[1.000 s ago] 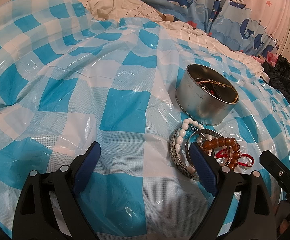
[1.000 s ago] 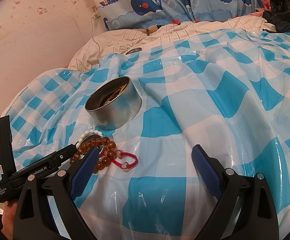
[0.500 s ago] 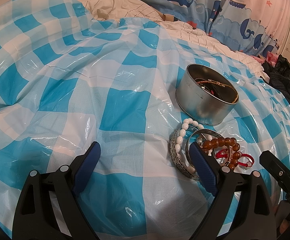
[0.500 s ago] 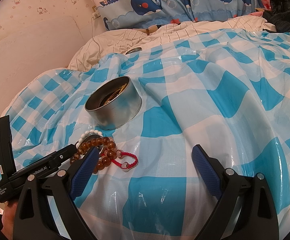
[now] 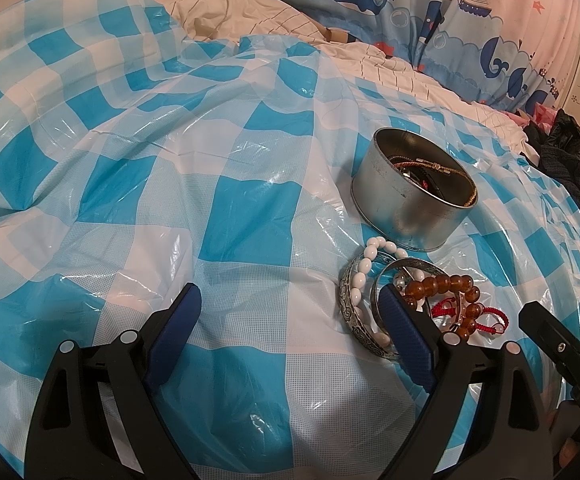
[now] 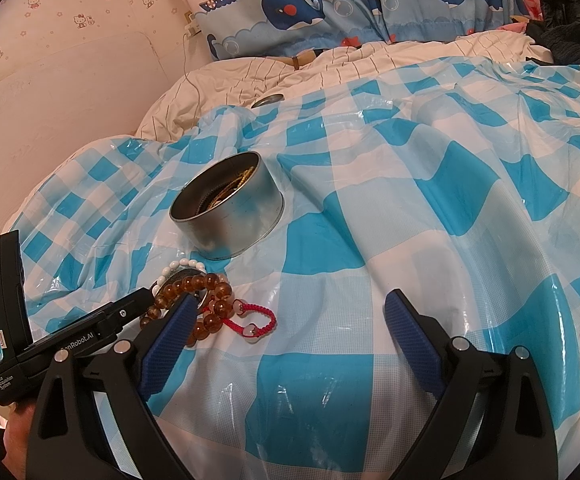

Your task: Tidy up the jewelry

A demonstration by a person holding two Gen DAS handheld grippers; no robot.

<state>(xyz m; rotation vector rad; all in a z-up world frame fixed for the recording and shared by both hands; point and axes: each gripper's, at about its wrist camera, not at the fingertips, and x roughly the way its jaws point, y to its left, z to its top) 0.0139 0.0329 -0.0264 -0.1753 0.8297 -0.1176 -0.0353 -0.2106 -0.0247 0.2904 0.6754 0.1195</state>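
Overall, a blue-checked plastic sheet [image 5: 246, 208] covers a bed below whale-print curtains [image 6: 330, 0]. One metal tin [image 5: 410, 204] holds jewelry; five bracelets [image 5: 410, 292] lie heaped just beside it. Left gripper [image 5: 290, 320] and right gripper [image 6: 286, 328] both gape apart, empty.

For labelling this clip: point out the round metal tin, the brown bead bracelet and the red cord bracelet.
Round metal tin [image 5: 406, 216], left wrist view, outer side wall.
Brown bead bracelet [image 6: 206, 281], right wrist view, top arc of beads.
Red cord bracelet [image 6: 264, 314], right wrist view, braided cord loop.
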